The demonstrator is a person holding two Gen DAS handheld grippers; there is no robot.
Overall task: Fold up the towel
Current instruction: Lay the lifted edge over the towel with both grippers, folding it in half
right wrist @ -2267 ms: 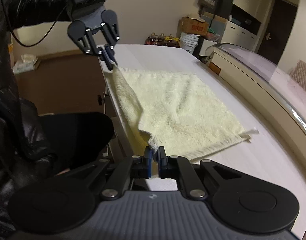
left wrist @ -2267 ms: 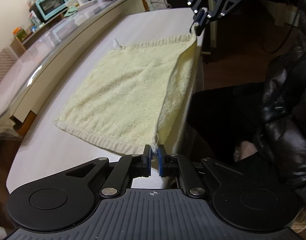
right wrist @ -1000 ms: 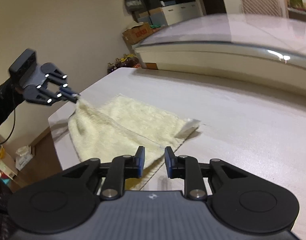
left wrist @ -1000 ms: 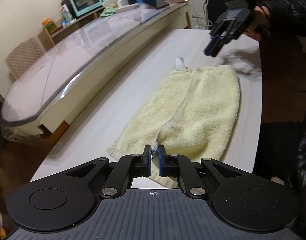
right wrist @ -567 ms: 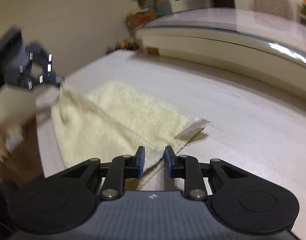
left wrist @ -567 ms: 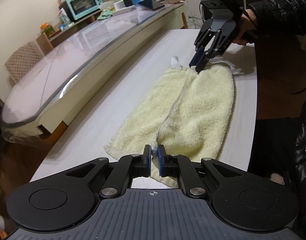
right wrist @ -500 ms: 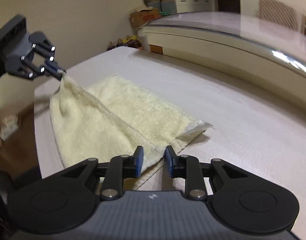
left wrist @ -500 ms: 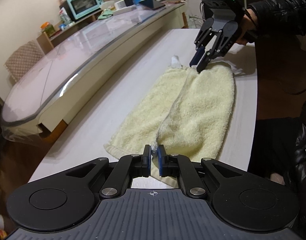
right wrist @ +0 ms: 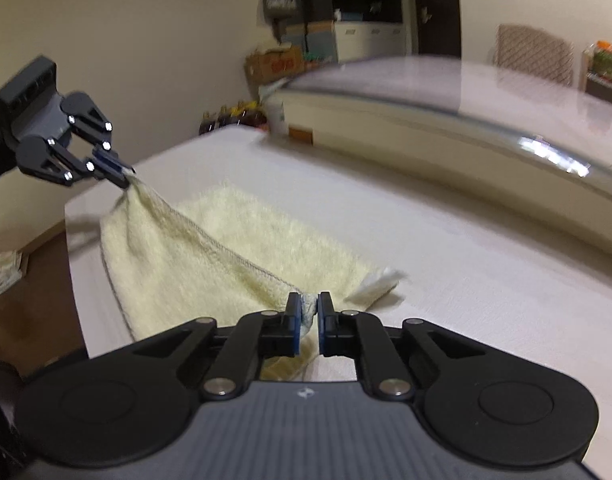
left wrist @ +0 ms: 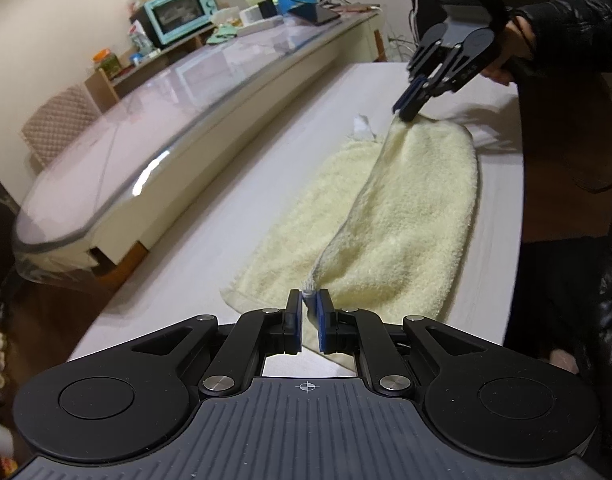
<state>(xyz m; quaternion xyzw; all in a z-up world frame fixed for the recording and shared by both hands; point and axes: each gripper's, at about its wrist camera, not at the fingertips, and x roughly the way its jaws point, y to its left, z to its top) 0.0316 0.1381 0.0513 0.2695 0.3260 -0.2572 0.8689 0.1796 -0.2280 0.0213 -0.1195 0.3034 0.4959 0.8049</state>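
Observation:
A pale yellow towel point(left wrist: 406, 216) lies on the white table point(left wrist: 233, 200), its near half folded over toward the far half. My left gripper point(left wrist: 309, 300) is shut on one corner of the upper layer, held just above the table. My right gripper point(right wrist: 309, 306) is shut on the other corner of that layer; it also shows in the left wrist view point(left wrist: 410, 106). The hemmed edge point(right wrist: 209, 240) runs taut between the two grippers. The left gripper shows in the right wrist view point(right wrist: 123, 176). A white label point(right wrist: 380, 282) sticks out from the lower layer.
A long glass-topped counter point(left wrist: 153, 128) runs along the far side of the table. A teal toaster oven point(left wrist: 177, 16) and jars stand beyond it. The person's dark jacket point(left wrist: 586, 280) is at the table's near edge. A chair point(right wrist: 534, 54) stands behind the counter.
Both grippers carried the towel's near edge over toward the far edge. The right gripper opened for a while, then shut on its corner again and lifted it; the left kept its grip.

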